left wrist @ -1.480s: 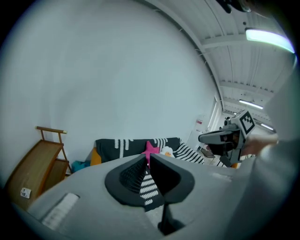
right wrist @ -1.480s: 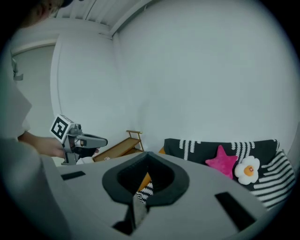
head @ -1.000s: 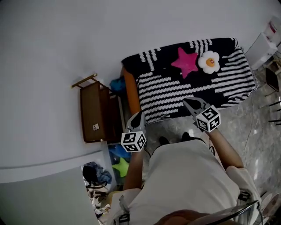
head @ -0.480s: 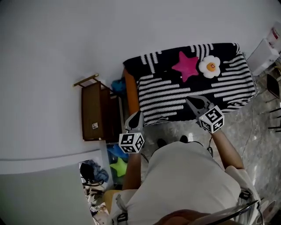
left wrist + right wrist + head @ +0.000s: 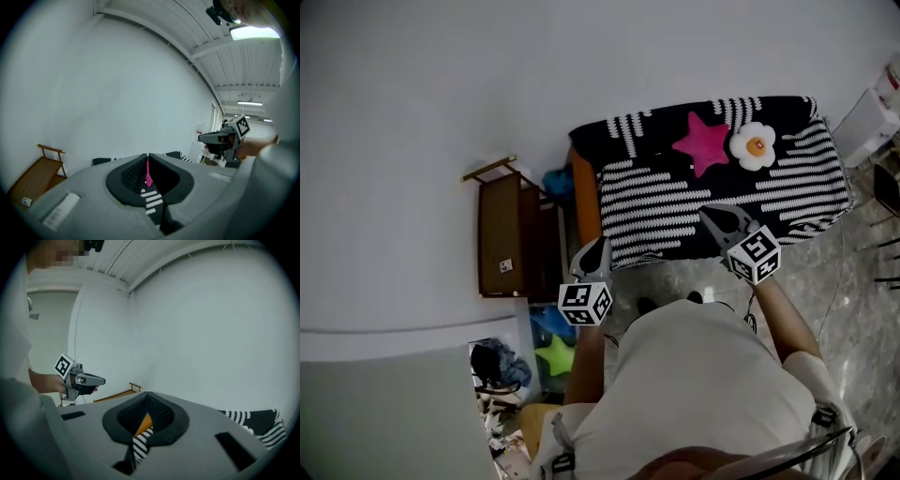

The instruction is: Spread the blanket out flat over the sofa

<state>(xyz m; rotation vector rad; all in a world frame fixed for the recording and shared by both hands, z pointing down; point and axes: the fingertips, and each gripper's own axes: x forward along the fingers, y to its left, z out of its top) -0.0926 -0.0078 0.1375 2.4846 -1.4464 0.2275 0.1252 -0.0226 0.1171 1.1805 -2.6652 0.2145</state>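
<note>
The blanket (image 5: 712, 197) lies flat over the sofa (image 5: 586, 197), so the spreading seems done. The left gripper (image 5: 599, 244) and right gripper (image 5: 707, 212) hang closed and empty before the sofa.

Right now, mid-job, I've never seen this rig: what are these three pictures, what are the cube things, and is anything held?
No robot: a person holds a gripper in each hand; the marker cubes are part of them. The top-down picture is from a head camera, showing the left gripper and right gripper. The other two are from cameras riding on each gripper, looking along its fingers. A striped blanket covers the sofa, with a pink star and a white flower on it. Both pairs of fingers look closed; striped cloth shows in each slit, but I cannot tell whether it is pinched.
</note>
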